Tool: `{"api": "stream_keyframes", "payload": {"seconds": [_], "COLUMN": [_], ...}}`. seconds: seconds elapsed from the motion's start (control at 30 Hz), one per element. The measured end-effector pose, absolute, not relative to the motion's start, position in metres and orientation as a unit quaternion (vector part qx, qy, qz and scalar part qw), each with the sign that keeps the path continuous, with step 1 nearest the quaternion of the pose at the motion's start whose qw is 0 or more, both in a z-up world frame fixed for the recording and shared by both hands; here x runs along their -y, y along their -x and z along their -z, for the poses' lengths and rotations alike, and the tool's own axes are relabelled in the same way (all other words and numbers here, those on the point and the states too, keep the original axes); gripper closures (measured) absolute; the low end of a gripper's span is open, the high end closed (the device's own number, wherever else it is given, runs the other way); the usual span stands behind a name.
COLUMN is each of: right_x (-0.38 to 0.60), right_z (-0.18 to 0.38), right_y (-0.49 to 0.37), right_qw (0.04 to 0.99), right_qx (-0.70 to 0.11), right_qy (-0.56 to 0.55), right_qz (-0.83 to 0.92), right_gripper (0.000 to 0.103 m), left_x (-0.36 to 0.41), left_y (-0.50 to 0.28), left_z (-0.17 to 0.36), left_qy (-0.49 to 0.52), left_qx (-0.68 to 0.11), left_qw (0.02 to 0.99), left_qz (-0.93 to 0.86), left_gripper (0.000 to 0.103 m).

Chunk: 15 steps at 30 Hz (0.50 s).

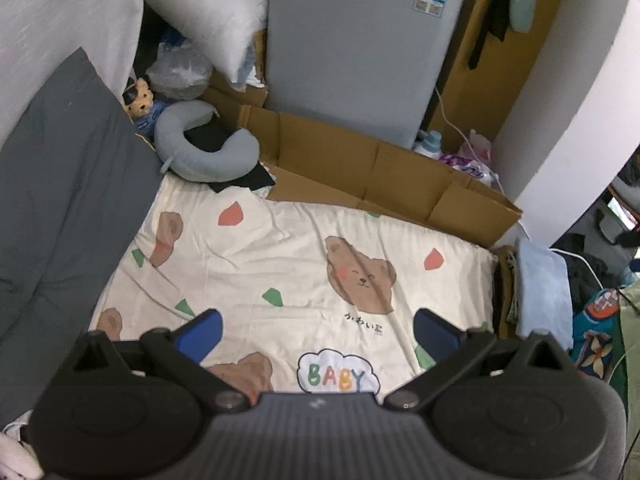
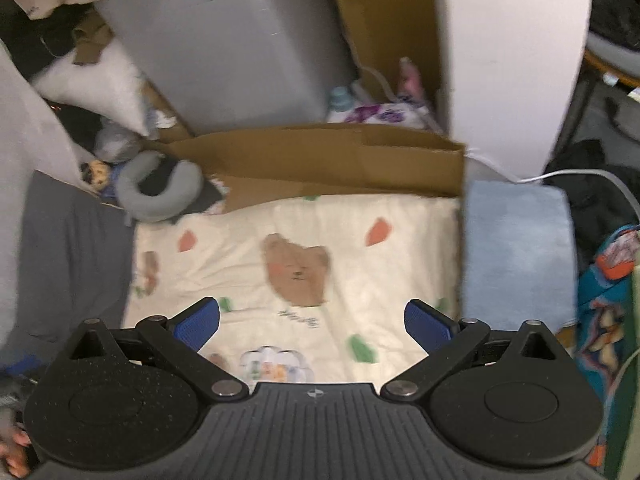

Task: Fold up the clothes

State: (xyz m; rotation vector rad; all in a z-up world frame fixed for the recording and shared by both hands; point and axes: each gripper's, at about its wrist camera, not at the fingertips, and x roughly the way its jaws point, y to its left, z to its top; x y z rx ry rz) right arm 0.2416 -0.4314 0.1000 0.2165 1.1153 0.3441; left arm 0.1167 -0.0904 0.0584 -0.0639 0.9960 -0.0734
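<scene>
One bear-print sheet [image 1: 280, 264] lies beneath two tools, left [image 1: 318, 334] and right [image 2: 312, 326], both spread wide, empty.

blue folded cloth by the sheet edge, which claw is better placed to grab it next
Right, probably. In the right wrist view the blue folded cloth lies large just beyond the open right claw. From the open left claw it sits far off at the bear sheet's edge.

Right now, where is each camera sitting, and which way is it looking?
Left wrist: sits on the left gripper, looking forward and down at the bear sheet; its open blue fingers show.
Right wrist: sits on the right gripper, facing the same sheet; open fingers show.
Both share the neck pillow, cardboard and blue towel.
</scene>
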Motion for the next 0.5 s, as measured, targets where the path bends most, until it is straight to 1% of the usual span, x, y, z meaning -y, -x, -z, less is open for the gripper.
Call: {"api": "stream_keyframes", "payload": {"seconds": [0.1, 0.23, 0.5], "right_x": [0.410, 0.390, 0.381], "right_z": [-0.099, -0.085, -0.051], "right_y": [-0.236, -0.224, -0.202], "right_qw": [0.822, 0.820, 0.824], "right_qx": [-0.529, -0.533, -0.537], "right_qy": [-0.119, -0.109, -0.092], "right_qz": [-0.176, -0.178, -0.153], "right_gripper": [0.001, 0.001, 0.001], "left_x": [0.088, 0.083, 0.076], "left_y": [-0.112, -0.103, -0.074], "left_z": [-0.053, -0.047, -0.040], "left_qy": [0.032, 0.038, 0.061], "left_qx": [-0.479, -0.477, -0.455], "left_qw": [0.877, 0.878, 0.888], "left_qz": [0.032, 0.012, -0.035], "left_gripper": [0.000, 0.000, 0.000]}}
